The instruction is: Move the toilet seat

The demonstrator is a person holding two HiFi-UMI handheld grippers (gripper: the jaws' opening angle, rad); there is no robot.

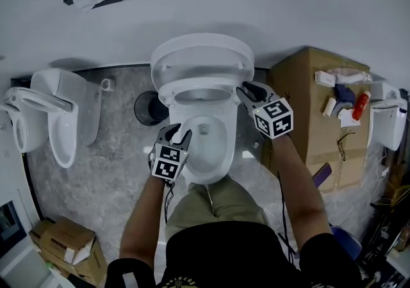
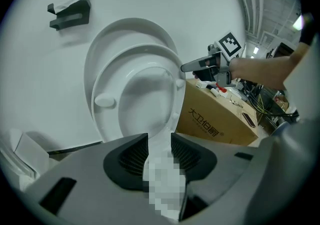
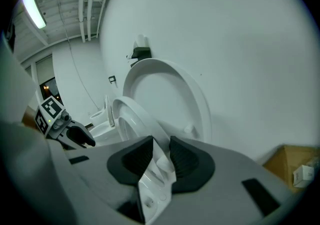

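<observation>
Reading the cardboard box [image 2: 215,119] beside the toilet: black Chinese characters, beginning 大卫. Toilet seat [image 2: 115,76] stands steeply raised between bowl rim [image 1: 206,179] and lid [image 1: 202,50], front edge up, long axis rising from the hinge, underside toward the person. Right gripper [image 1: 247,91] fingers clamp its right edge. Left gripper [image 1: 178,132] fingers are closed narrow on the bowl rim.

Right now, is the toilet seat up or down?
Partly raised: the toilet seat tilts up off the bowl, short of the upright lid, its edge clamped in the right gripper.
</observation>
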